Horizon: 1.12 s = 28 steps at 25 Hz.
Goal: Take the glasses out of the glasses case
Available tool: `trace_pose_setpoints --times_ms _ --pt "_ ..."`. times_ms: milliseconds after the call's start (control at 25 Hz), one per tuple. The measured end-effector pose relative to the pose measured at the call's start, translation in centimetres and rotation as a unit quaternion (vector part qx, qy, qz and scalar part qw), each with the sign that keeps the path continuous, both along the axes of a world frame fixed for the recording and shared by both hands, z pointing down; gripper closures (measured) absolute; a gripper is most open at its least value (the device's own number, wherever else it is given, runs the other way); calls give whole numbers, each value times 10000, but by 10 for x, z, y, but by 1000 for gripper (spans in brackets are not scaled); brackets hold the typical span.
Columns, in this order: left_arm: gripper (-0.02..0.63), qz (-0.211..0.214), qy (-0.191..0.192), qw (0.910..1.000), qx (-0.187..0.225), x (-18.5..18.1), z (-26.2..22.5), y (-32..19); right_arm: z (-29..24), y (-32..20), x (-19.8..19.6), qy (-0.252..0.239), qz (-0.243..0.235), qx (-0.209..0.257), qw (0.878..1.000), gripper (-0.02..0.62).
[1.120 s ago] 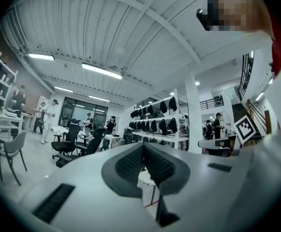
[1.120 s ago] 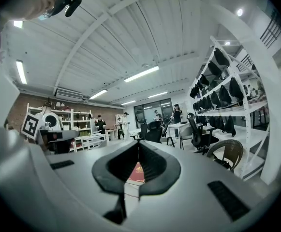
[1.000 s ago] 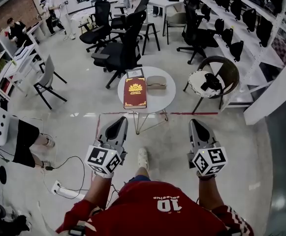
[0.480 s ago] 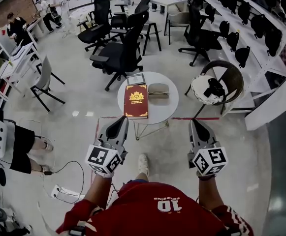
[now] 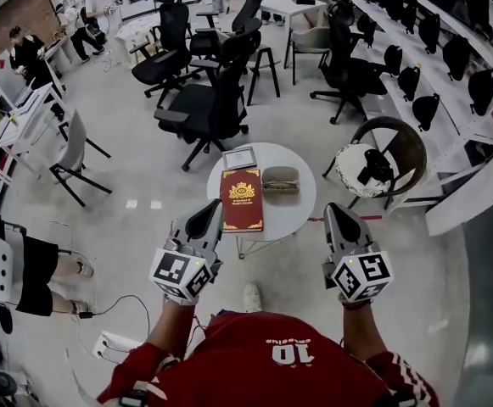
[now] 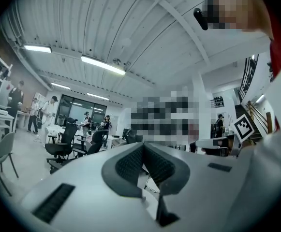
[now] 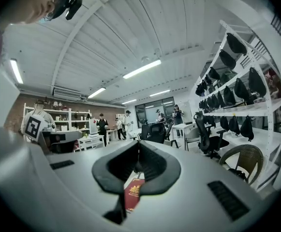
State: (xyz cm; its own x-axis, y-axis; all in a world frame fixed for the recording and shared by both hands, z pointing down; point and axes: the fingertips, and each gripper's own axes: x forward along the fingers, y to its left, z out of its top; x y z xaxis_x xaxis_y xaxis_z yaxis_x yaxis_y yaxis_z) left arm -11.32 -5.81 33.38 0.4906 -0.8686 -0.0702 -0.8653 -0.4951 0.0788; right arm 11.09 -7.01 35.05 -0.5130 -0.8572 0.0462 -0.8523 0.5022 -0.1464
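Observation:
A closed tan glasses case lies on a small round white table, to the right of a red book. The glasses themselves are hidden. My left gripper is held in the air just short of the table's near left edge, jaws shut and empty. My right gripper hangs near the table's right edge, also shut with nothing in it. In the right gripper view, the red book shows below the closed jaws. The left gripper view shows its jaws pressed together, pointing across the room.
A framed picture lies at the table's far side. Black office chairs stand beyond the table, a wicker chair with a black object at the right. Shelving runs along the right wall. People stand far left; a cable and power strip lie on the floor.
The person has stepped toward the table: table, book and case have come nearer to both grippers. The grippers keep their pose, both still shut.

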Motion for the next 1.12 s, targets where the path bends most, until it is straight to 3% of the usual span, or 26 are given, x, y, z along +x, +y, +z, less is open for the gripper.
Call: trace_pose_setpoints --times_ms 560,1120 --pt "598 198 157 9997 -49 -36 2 -78 -7 -65 -37 69 137 62 9999 578" --pt "598 404 210 9988 -170 -39 16 -118 8 -96 -46 297 200 -144 9993 578"
